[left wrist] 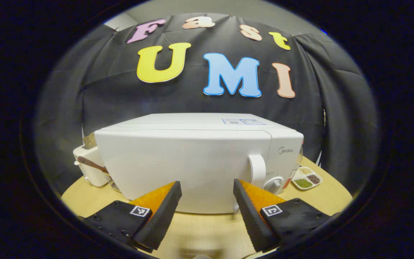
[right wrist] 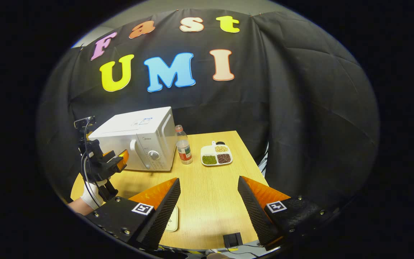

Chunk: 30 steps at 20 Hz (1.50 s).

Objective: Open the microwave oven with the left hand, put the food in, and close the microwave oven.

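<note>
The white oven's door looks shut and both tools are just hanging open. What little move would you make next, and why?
Probably ease the left tool forward and to its right, toward the door handle of the microwave oven. The door looks closed, the tool is open and holds nothing, and the handle sits right of its fingers. The right tool hangs open over the table.

A white box-shaped microwave oven [left wrist: 196,158] is sitting mid-frame on the pale wooden table [left wrist: 207,230], its door closed, with a white handle [left wrist: 257,169] right of centre. The left gripper [left wrist: 207,194] is hovering at the bottom with fingers spread (nothing between them). A white divided dish of grains [left wrist: 307,178] is lying at right.
</note>
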### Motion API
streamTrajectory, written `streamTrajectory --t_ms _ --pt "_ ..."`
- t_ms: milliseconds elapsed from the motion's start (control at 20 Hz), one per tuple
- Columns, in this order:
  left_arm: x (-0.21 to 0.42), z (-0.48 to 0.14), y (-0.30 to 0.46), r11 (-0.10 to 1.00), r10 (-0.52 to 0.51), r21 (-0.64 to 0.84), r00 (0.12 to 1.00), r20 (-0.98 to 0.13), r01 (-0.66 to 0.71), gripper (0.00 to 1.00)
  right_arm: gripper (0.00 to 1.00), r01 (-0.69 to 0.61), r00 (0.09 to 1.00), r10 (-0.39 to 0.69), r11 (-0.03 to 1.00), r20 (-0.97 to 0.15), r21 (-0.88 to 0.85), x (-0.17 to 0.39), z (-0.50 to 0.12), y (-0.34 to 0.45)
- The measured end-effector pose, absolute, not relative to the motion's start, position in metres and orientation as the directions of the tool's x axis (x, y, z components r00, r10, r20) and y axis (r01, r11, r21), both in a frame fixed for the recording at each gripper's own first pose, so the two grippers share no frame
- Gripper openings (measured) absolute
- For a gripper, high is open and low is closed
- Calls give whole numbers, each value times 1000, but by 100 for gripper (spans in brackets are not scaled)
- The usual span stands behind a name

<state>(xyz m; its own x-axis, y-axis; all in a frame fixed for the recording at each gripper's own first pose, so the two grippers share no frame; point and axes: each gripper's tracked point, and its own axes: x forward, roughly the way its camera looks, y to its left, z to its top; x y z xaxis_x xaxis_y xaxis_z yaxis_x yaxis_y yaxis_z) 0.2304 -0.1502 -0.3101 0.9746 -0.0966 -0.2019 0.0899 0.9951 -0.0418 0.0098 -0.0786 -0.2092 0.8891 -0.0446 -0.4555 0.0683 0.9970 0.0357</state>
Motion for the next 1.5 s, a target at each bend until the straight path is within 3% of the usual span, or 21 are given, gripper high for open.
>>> streamTrajectory --t_ms 100,150,350,400,450,600,650,700,800,1200,1500 --pt "211 -288 -148 993 -114 -27 978 -177 111 95 98 39 901 -20 999 -434 35 12 -201 -67" --pt "198 -275 -148 992 -126 -31 979 -162 123 99 98 22 907 -7 999 -421 32 14 -197 -60" --pt "138 -209 -137 988 -154 -32 984 -92 152 94 98 -56 934 59 998 -351 19 19 -169 -32" --pt "122 -191 -133 987 -158 -40 984 -77 155 99 98 -69 941 71 997 -330 18 19 -160 -26" --pt "108 -173 -129 987 -158 -45 986 -59 155 94 98 -84 946 87 996 -312 25 19 -152 -20" --pt "67 -118 -111 987 -151 -59 988 -4 151 94 98 -119 961 124 992 -249 36 20 -124 -5" --pt "54 -103 -102 988 -140 -62 990 7 140 99 94 -119 965 121 993 -234 25 19 -117 -5" --pt "43 -87 -88 991 -118 -57 993 14 119 94 98 -118 968 118 993 -220 16 18 -110 -4" --pt "23 -67 -67 995 -86 -57 996 20 87 94 98 -110 977 109 994 -181 5 17 -92 -3" --pt "-25 -34 -9 1000 8 -27 999 31 -8 94 98 -69 997 68 998 -43 -8 7 -40 1" --pt "-36 -14 -7 1000 -11 -27 998 62 13 94 98 -59 998 59 998 -20 11 0 -26 3"
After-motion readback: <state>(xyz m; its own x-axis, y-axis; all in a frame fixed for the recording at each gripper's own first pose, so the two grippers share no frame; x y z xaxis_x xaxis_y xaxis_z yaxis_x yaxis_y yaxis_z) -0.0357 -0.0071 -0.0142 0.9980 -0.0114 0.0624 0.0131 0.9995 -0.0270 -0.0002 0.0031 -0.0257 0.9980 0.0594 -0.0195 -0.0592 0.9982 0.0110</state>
